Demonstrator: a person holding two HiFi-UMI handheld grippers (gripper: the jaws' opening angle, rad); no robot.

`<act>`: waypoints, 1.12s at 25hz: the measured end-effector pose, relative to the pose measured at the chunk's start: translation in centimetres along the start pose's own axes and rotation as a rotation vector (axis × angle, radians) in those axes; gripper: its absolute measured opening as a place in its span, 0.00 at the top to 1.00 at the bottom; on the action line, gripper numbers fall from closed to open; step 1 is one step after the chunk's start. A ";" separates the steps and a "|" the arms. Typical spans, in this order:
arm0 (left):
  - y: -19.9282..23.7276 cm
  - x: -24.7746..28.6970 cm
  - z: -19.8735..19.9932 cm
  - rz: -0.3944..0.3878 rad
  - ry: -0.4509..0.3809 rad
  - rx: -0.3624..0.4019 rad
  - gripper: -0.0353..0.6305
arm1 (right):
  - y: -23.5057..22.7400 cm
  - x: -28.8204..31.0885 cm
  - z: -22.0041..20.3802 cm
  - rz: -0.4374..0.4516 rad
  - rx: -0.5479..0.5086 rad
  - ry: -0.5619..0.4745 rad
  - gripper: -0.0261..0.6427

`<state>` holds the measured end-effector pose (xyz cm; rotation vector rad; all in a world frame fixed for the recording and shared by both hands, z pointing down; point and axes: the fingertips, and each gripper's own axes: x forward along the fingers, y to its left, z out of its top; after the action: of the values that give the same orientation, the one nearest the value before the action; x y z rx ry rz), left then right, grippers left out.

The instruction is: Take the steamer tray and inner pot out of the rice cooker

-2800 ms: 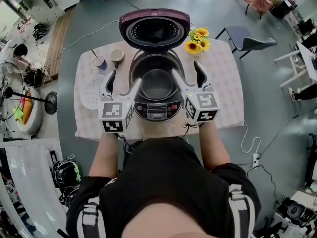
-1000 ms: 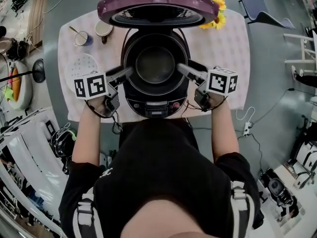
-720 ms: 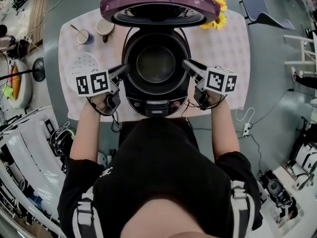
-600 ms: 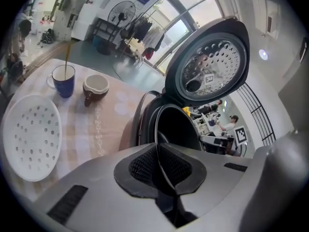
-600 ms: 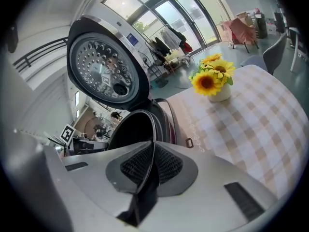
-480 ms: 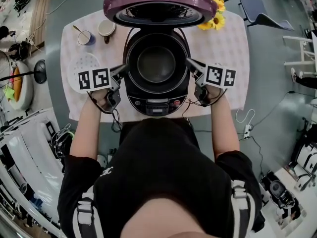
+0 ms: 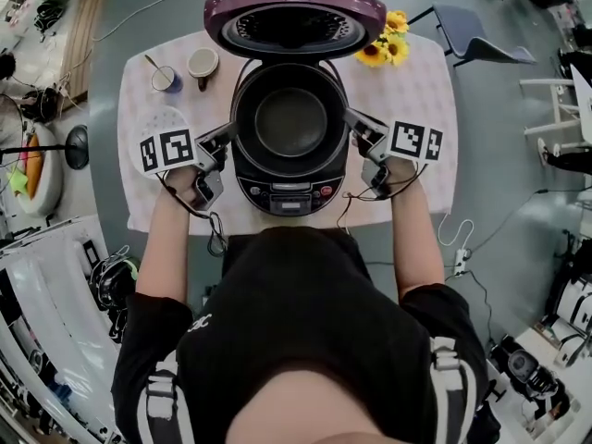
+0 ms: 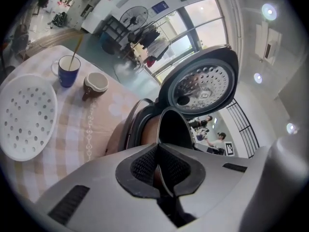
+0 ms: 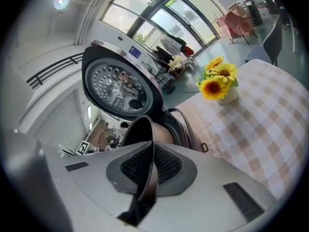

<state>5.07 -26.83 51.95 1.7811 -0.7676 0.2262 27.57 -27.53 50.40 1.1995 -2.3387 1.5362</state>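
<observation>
On inner pot (image 7: 291, 123) rim, left gripper (image 7: 228, 132) and right gripper (image 7: 352, 117) jaws pinching opposite sides

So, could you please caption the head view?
Left hand-held gripper and right hand-held gripper pinch the inner pot inside the rice cooker.

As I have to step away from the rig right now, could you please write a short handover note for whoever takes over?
Left gripper: shut on the left rim of the inner pot; its jaws have just been closing.
Right gripper: shut on the pot's right rim.
Things: the inner pot is not yet clear of the rice cooker, whose lid stands open. The steamer tray lies on the table, left of the cooker.
Done: tray out, pot gripped on both sides.
Left: lift the pot straight up, probably keeping it level, and set it on the table.
</observation>
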 end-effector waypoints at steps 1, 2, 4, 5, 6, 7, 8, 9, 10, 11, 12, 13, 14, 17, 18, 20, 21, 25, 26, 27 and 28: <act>-0.6 -0.4 0.3 -0.017 -0.015 0.002 0.94 | 0.6 -0.4 0.3 0.017 -0.005 -0.009 0.94; -1.2 -0.9 0.5 -0.033 -0.031 0.006 0.94 | 1.2 -0.7 0.6 0.033 -0.010 -0.019 0.94; -2.7 -2.0 1.1 -0.066 -0.064 0.017 0.94 | 2.4 -1.5 1.3 0.060 -0.022 -0.046 0.94; -3.5 -2.5 1.4 -0.082 -0.081 0.023 0.94 | 3.0 -2.0 1.6 0.074 -0.027 -0.061 0.94; -4.4 -3.1 1.6 -0.100 -0.098 0.029 0.94 | 3.7 -2.6 1.9 0.091 -0.032 -0.075 0.94; -5.4 -3.8 1.8 -0.121 -0.117 0.036 0.94 | 4.4 -3.3 2.2 0.108 -0.038 -0.090 0.94; -6.5 -4.3 2.0 -0.152 -0.140 0.041 0.94 | 5.0 -4.1 2.5 0.121 -0.047 -0.104 0.94; -7.9 -4.9 2.2 -0.200 -0.167 0.042 0.94 | 5.5 -4.9 2.8 0.122 -0.060 -0.119 0.94; -9.4 -5.3 2.3 -0.254 -0.196 0.037 0.94 | 5.8 -5.6 3.0 0.119 -0.074 -0.133 0.94; -10.7 -5.8 2.5 -0.292 -0.224 0.033 0.94 | 6.2 -6.1 3.3 0.123 -0.086 -0.148 0.94; -11.5 -6.4 2.5 -0.306 -0.251 0.034 0.94 | 6.8 -6.5 3.5 0.136 -0.096 -0.162 0.94; -12.1 -7.1 2.4 -0.302 -0.275 0.041 0.94 | 7.3 -6.9 3.6 0.146 -0.106 -0.173 0.94; -12.5 -7.8 2.2 -0.289 -0.295 0.050 0.94 | 7.9 -7.2 3.6 0.154 -0.115 -0.181 0.94; -13.3 -9.5 1.6 -0.239 -0.346 0.081 0.94 | 9.5 -7.8 3.4 0.233 -0.124 -0.187 0.94; -13.6 -9.9 1.3 -0.226 -0.360 0.085 0.94 | 9.8 -7.9 3.4 0.260 -0.124 -0.182 0.94; -14.0 -10.5 0.7 -0.207 -0.391 0.073 0.94 | 10.3 -8.1 3.3 0.295 -0.136 -0.164 0.94; -14.0 -10.9 0.3 -0.197 -0.409 0.064 0.94 | 10.5 -7.9 3.2 0.314 -0.147 -0.153 0.94; -13.6 -13.0 -1.1 -0.138 -0.472 0.061 0.94 | 11.5 -7.2 2.7 0.359 -0.177 -0.114 0.94; -13.7 -13.8 -1.5 -0.126 -0.484 0.065 0.94 | 12.1 -7.3 2.6 0.369 -0.187 -0.108 0.94; -13.9 -14.6 -2.0 -0.120 -0.495 0.066 0.94 | 12.9 -7.5 2.3 0.382 -0.196 -0.102 0.94; -14.0 -15.5 -2.4 -0.117 -0.508 0.064 0.94 | 13.7 -7.5 2.0 0.395 -0.203 -0.097 0.94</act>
<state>2.07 -16.43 33.94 1.9625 -1.0133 -0.2958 24.43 -22.48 35.78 0.8184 -2.8458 1.3114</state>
